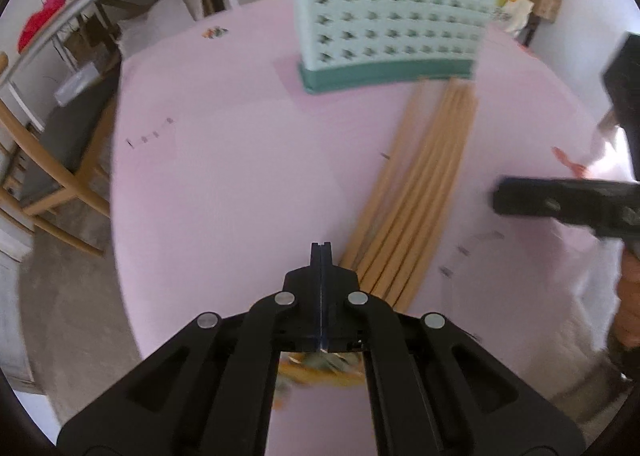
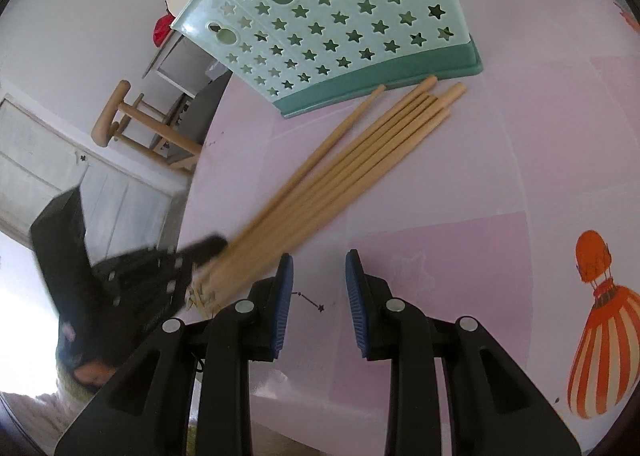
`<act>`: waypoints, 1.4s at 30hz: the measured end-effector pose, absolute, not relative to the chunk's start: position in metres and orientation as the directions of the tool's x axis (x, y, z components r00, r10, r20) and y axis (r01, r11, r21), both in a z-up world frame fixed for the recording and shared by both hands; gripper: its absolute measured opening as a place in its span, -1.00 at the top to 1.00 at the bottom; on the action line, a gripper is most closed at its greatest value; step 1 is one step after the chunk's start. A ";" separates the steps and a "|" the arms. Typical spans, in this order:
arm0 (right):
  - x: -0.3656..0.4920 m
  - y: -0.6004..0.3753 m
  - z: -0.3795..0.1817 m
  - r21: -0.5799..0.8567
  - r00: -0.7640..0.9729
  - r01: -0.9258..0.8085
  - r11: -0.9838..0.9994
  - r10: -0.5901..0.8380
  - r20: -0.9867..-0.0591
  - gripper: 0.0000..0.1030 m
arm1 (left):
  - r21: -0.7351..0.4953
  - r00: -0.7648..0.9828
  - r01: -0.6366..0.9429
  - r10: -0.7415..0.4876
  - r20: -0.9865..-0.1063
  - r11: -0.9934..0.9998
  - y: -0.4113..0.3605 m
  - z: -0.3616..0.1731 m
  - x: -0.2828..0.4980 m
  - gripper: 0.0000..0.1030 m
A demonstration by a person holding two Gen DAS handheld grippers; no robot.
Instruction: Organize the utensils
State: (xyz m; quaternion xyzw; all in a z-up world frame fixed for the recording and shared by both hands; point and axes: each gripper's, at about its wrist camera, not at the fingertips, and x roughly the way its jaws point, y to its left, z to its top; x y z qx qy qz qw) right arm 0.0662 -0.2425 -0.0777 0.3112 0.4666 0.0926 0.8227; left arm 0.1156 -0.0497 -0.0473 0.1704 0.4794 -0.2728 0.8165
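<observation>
Left gripper (image 1: 321,252) fingers clenched beside wooden sticks (image 2: 320,171), right gripper (image 2: 319,288) fingers spread, holding nothing

A round table (image 1: 224,183) with a pale pink cloth fills the middle. Past its left edge stand a wooden chair (image 1: 52,183) and grey concrete floor (image 1: 68,336). White walls (image 2: 80,15) and a panelled door (image 2: 44,159), perhaps a cupboard, catch bright daylight.
</observation>
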 end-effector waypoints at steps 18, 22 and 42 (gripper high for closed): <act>0.066 -0.238 -0.073 0.506 0.535 0.145 0.851 0.362 -0.763 0.81 | -0.389 0.163 0.557 -0.556 -0.815 0.734 -0.074 -0.061 0.055 1.00; 0.073 -0.233 -0.072 0.494 0.537 0.126 0.860 0.360 -0.763 0.89 | -0.385 0.171 0.553 -0.553 -0.816 0.739 -0.075 -0.060 0.055 1.00; 0.066 -0.259 -0.066 0.356 0.577 0.187 0.916 0.191 -0.794 0.90 | -0.265 0.344 0.480 -0.457 -0.820 0.836 -0.052 -0.046 0.093 0.53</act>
